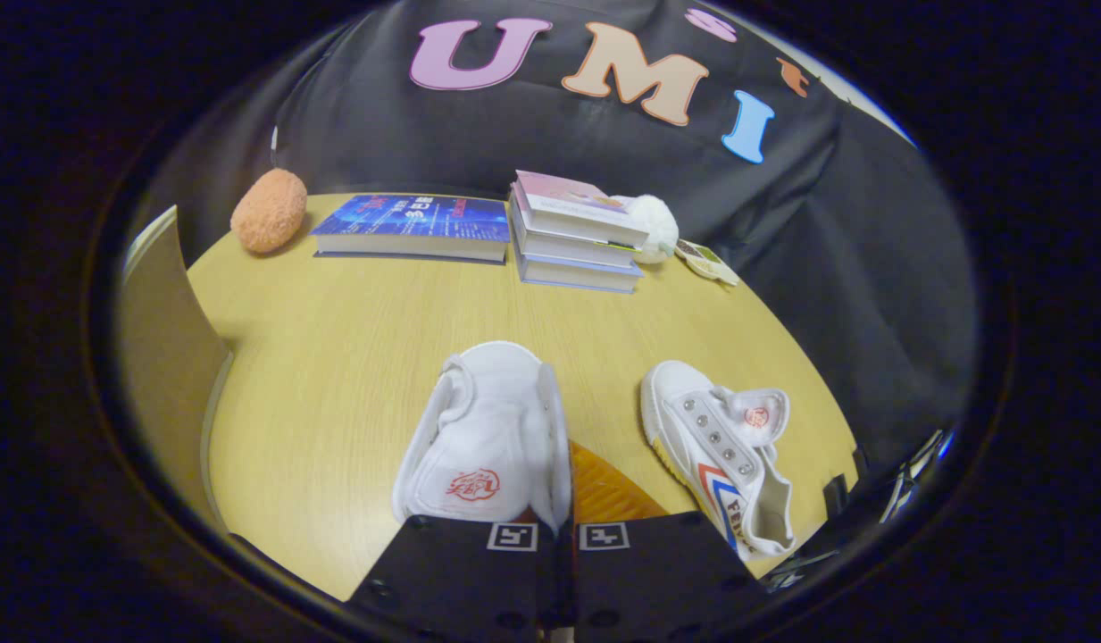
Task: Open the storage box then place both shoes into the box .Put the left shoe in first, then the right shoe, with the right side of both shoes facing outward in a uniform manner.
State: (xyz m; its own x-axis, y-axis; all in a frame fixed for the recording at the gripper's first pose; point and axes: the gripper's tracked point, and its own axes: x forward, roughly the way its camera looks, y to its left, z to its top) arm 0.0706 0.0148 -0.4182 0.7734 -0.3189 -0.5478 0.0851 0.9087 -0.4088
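Gripper (557,536) pinched narrow on a white shoe (487,438), lifted over the table (336,357).

Its fingers hide the shoe's heel; its orange sole peeks out beside them. The second shoe (724,451) lies ahead to the right, books (577,232) well beyond.

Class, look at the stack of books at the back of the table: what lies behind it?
Behind the stack of books a white fluffy thing pokes out; most of it is hidden. The gripper grips a shoe.
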